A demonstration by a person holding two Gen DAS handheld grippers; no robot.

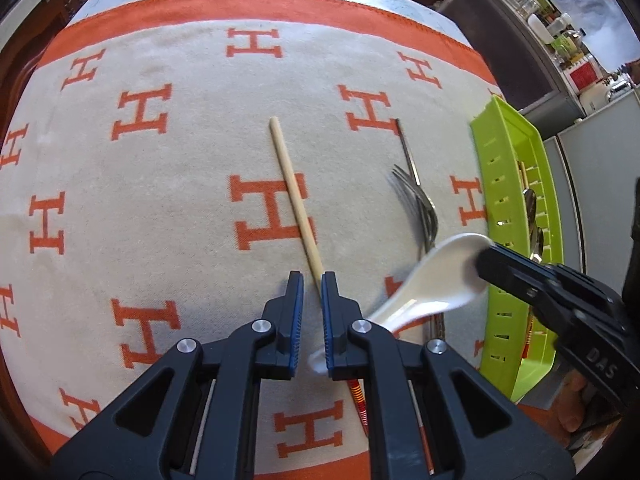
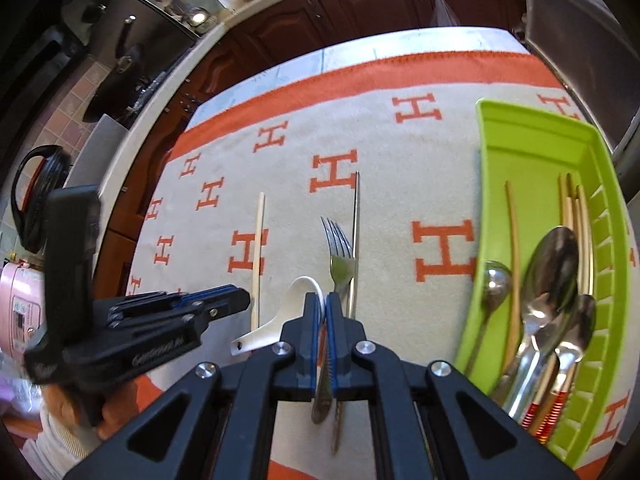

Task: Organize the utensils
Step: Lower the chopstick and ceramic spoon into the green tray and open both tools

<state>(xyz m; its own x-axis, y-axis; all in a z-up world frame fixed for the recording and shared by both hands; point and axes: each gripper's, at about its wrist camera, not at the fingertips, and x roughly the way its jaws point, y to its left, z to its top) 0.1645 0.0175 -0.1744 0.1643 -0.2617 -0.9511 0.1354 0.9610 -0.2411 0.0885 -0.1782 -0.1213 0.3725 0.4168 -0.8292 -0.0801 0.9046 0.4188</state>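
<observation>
Closest in, the right tool [image 2: 324, 300] is clamped on the rim of the white spoon [image 2: 280, 320], pinching the bowl edge between its blue pads. From the left wrist view the spoon [image 1: 432, 284] looks lifted and tilted, handle hanging down toward the left tool [image 1: 312, 280]. That one has its jaws slightly apart with nothing in them, sitting right over the near end of the chopstick [image 1: 294, 196].

The spoon looks ceramic, so stiff, a bit heavy for its size, glazed and slippery, and it'd chip if dropped. A rim grip like this is probably sketchy since the handle weight wants to swing it; the neck would be a safer hold.

A bit further out, the fork [image 2: 340, 256] and a thin metal stick [image 2: 357, 236] lie side by side on the cloth [image 2: 400, 200] covering the bench. Both are rigid and flat, best pinched mid-shaft.

Off to the right, the green tray [image 2: 520, 140] already holds several metal spoons [image 2: 556, 264] and chopsticks, so the spoon likely goes there.
</observation>
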